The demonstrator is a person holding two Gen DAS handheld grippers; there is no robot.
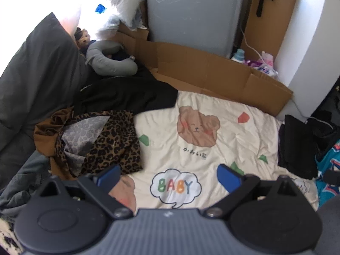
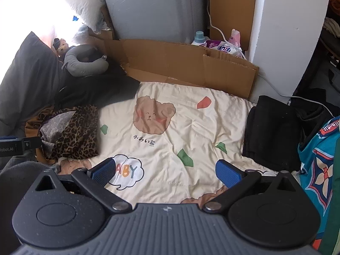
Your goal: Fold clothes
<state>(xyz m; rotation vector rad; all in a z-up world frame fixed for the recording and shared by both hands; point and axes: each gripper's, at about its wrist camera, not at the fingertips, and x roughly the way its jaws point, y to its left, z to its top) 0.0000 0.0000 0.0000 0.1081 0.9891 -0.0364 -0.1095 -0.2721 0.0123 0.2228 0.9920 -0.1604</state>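
Ideally, both empty, wide-open tools, left tool (image 1: 167, 175) and right tool (image 2: 165, 170), lift the crumpled leopard-print garment (image 1: 106, 140) onto the cream bear-print quilt (image 1: 212, 148).

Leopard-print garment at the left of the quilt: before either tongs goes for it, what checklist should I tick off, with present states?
1. Left tongs open and holding nothing: ok.
2. Right tongs open and holding nothing: ok.
3. Leopard-print garment in view and unfolded: ok; it lies crumpled at the left of the quilt.
4. Garment free of other clothes: not ok; it sits on a brown garment, with a black garment just behind.
5. Bare quilt to spread it on: ok; the middle around the bear print is uncovered.
6. Folded black stack clear of the working area: ok; it sits at the quilt's right edge.
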